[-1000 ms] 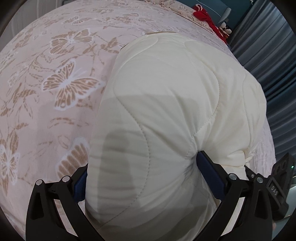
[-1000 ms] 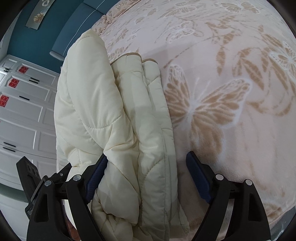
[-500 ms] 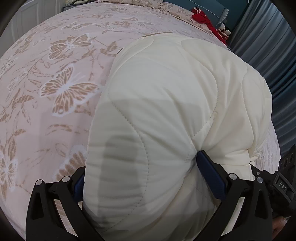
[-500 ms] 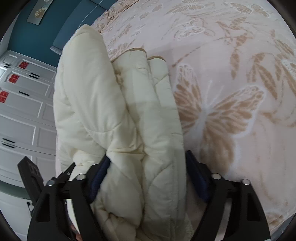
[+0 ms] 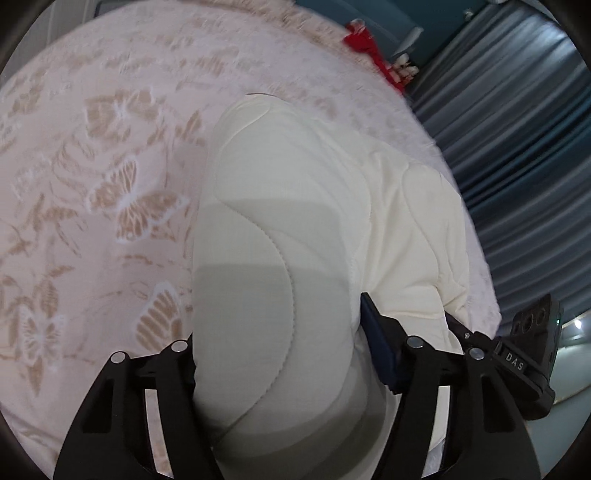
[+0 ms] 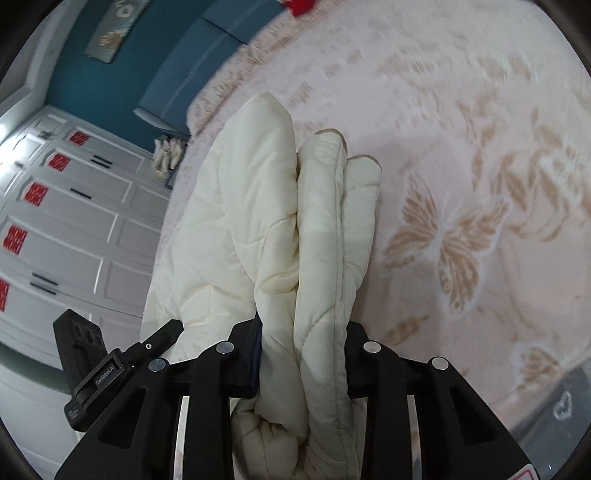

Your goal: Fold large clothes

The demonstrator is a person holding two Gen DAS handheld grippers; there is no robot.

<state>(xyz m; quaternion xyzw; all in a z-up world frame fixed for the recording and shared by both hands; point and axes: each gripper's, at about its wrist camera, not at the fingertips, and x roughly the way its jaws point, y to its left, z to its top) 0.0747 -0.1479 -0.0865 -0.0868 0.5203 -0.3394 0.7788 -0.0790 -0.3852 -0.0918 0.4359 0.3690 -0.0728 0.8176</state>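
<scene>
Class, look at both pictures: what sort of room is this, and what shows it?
Most likely a bedroom: a bed with a butterfly-patterned cover, a padded blue headboard, white wardrobe doors and long curtains.

I'm looking over a bed whose pink bedspread [image 5: 110,184], patterned with tan butterflies, fills most of both views. Beyond its far edge I see a teal wall [image 6: 92,85] with a padded blue headboard [image 6: 192,62] and a framed picture [image 6: 110,33]. White cupboard doors [image 6: 74,229] with red paper emblems run down the left. Grey-blue curtains [image 5: 517,147] hang on the right.
</scene>
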